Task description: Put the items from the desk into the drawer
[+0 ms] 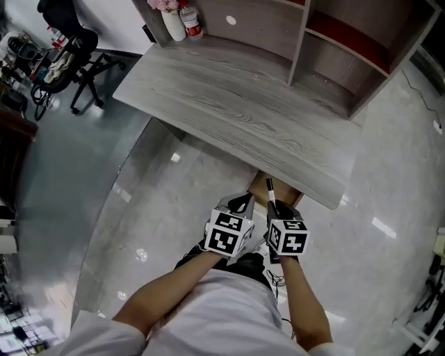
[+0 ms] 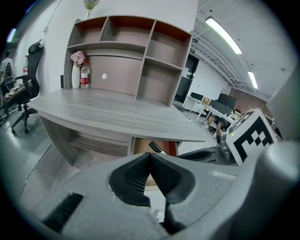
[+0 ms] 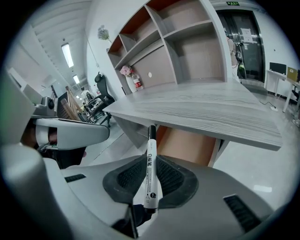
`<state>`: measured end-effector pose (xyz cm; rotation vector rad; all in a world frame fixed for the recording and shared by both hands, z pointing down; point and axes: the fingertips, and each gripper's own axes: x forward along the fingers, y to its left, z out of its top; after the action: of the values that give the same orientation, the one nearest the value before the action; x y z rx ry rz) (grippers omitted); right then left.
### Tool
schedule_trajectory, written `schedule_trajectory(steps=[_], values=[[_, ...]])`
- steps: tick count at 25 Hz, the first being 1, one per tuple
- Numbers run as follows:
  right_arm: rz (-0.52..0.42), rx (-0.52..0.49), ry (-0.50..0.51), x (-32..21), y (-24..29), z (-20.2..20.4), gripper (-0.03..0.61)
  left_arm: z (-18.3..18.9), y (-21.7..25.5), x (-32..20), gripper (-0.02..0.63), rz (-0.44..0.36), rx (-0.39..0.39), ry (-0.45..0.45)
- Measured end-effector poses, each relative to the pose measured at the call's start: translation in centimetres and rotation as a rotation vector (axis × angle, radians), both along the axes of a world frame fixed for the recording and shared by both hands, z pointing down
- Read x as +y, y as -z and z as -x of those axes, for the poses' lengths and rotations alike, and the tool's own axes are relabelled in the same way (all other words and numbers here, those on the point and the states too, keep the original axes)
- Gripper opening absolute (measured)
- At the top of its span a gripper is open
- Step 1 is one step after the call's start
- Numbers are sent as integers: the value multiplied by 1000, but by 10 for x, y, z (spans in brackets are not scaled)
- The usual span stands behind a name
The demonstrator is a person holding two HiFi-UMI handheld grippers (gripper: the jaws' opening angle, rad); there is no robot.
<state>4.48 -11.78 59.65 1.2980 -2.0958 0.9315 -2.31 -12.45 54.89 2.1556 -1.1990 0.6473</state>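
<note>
My right gripper (image 3: 151, 163) is shut on a white whiteboard marker (image 3: 150, 176) with a black cap, which stands upright between the pads. In the head view the marker (image 1: 270, 189) points toward the open brown drawer (image 1: 261, 182) under the grey desk's (image 1: 236, 118) front edge. The drawer (image 3: 187, 146) sits just ahead of my right gripper (image 1: 277, 208). My left gripper (image 2: 150, 158) is shut with nothing between its pads. It hangs close beside the right one, before the drawer (image 2: 140, 146). The drawer's inside is mostly hidden.
A white vase with pink flowers (image 1: 171, 19) and a red-labelled bottle (image 1: 191, 21) stand at the desk's far left corner, beside the hutch shelves (image 1: 334, 49). A black office chair (image 1: 69, 49) stands to the left. Glossy floor (image 1: 132, 208) lies below.
</note>
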Motion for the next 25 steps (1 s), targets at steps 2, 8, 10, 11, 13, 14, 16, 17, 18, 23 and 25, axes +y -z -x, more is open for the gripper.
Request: schedule_trajectory(steps=[2,8,10,11,13,14,16,17,18,23,25], values=[[12,4,-16,-4,-10,2,55,4,-8,-6,3,12,-3,-20],[34,31,-52,-22,-37,11,55,10,-28,-25,3,48,-2,-78],[37,40,-61,-27,-45,13,55,10,-34,-30,3,57,-6,-103],[37,43,-68,-30,-49,14,55,9,-36,-32,3,61,-7,-115],[38,44,-83,-36,-54,15,55,8,-42,-36,3,68,-6,-134],[38,45,-89,-39,-57,15,55,8,-44,-38,3,71,-4,-142],[38,50,-100,-44,-62,16,55,8,-47,-41,3,75,-2,-160],[38,52,-106,-46,-65,17,55,9,-49,-42,3,76,-1,-169],[39,53,-112,-47,-67,18,55,10,-49,-42,3,78,-1,-176],[46,53,-152,-56,-80,23,55,17,-56,-49,3,84,-7,-202],[50,56,-163,-58,-85,22,55,18,-58,-50,3,84,-10,-215]])
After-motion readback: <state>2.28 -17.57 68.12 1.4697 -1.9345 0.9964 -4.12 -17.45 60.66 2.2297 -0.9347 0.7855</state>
